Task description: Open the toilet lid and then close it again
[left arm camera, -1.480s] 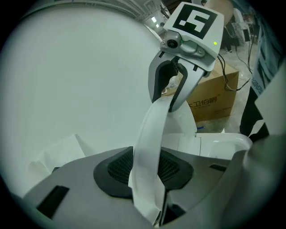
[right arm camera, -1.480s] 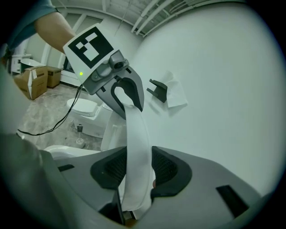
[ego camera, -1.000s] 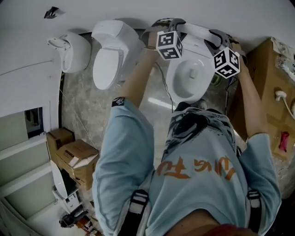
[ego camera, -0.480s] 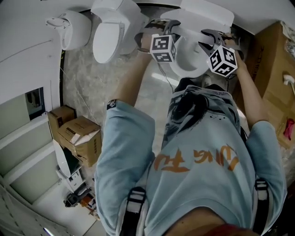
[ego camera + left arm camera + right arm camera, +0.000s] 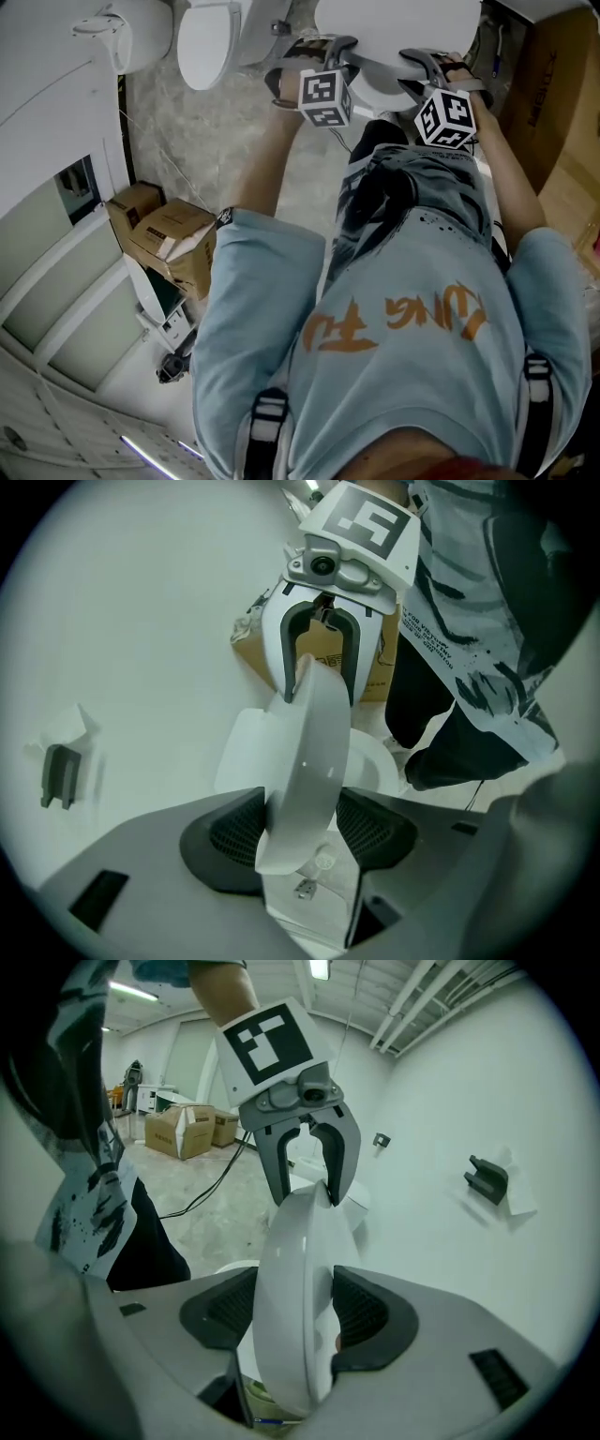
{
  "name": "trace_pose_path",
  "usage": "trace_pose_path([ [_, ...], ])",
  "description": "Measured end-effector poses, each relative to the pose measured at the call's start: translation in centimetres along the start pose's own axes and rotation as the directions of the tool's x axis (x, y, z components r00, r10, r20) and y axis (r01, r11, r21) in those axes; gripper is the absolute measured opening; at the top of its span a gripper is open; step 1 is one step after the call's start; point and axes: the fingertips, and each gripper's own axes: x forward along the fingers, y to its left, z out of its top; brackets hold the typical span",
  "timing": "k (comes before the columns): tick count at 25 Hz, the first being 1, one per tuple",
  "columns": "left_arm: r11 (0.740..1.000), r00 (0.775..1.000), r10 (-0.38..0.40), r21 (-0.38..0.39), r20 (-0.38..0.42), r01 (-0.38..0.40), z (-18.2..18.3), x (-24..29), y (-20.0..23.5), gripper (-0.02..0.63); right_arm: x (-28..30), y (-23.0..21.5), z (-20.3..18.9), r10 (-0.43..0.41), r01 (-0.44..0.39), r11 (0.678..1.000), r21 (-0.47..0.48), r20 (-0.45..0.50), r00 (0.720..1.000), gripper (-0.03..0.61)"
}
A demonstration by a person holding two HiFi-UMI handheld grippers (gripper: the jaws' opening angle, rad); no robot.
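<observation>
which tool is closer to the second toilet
Left. The left tool straddles the toilet lid's rim on the side toward the second toilet; the right tool straddles the far rim. Their jaws have just been opening.

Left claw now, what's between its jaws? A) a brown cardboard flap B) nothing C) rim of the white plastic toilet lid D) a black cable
C: in the left gripper view the rim of the white plastic toilet lid stands between the dark pads of the left claw, touching both; the jaws have just been opening, with the lid between them.
</observation>
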Motion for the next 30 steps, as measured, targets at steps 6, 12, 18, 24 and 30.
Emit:
trace_pose_path([
  [6, 0.981, 0.982, -0.191, -0.035, 0.001, 0.191, -1.3, 2.7, -6.8, 0.267, 2.5, 6.7, -1.7, 0.128, -0.127, 0.991, 0.051, -0.012, 0.992, 0.267],
  [12, 0.968, 0.968, -0.250, -0.026, -0.011, 0.250, -1.9, 4.4, -9.7, 0.253, 3.8, 9.6, -2.9, 0.191, -0.187, 0.981, 0.058, -0.069, 0.979, 0.259],
  [18, 0.945, 0.945, -0.325, -0.023, 0.030, 0.326, -2.9, 7.9, -13.9, 0.225, 6.4, 13.5, -5.3, 0.276, -0.262, 0.957, 0.126, -0.109, 0.955, 0.227],
  [24, 0.944, 0.944, -0.324, -0.042, 0.058, 0.327, -4.5, 11.4, -16.8, 0.212, 10.0, 16.3, -7.3, 0.286, -0.258, 0.952, 0.167, -0.175, 0.942, 0.212],
  [30, 0.929, 0.931, -0.363, -0.065, 0.037, 0.365, -5.6, 15.2, -20.3, 0.211, 13.0, 19.5, -9.9, 0.310, -0.263, 0.937, 0.231, -0.197, 0.930, 0.213],
])
